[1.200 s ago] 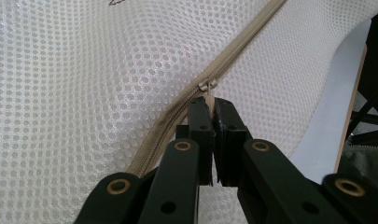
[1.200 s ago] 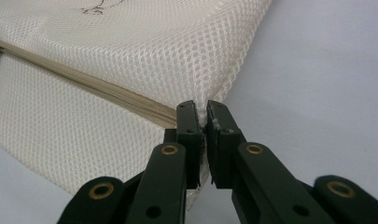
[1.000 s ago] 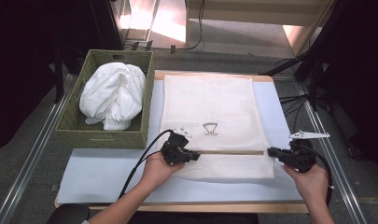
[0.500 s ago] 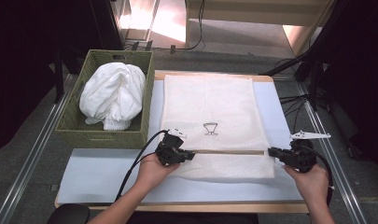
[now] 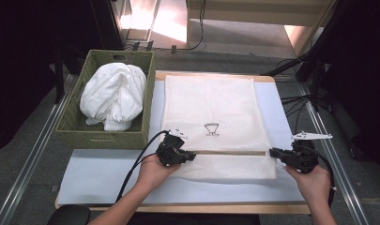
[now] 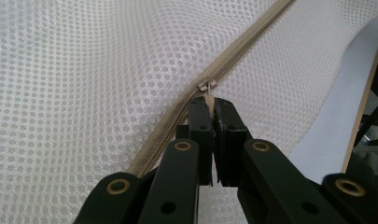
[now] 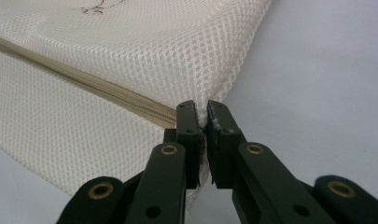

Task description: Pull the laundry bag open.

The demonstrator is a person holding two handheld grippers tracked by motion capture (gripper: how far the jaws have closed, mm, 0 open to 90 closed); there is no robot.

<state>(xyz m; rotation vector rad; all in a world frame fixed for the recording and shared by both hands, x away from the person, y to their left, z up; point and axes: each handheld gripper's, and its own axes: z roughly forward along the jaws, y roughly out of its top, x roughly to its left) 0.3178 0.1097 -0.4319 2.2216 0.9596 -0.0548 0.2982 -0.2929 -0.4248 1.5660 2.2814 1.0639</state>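
You are pinching the zipper pull (image 6: 206,88) with your left gripper (image 5: 190,155), jaws clamped tight on its tab, at the bag's seven o'clock. Your right gripper (image 5: 276,153) is clamping the mesh laundry bag (image 5: 211,108) at its edge, around four o'clock, where the zipper (image 5: 230,152) ends. The bag is lying flat on the white mat (image 5: 98,173), the green basket (image 5: 72,129) at its nine o'clock.

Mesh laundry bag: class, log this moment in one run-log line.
left claw: shut on zipper pull | right claw: shut on mesh laundry bag edge | zipper: closed
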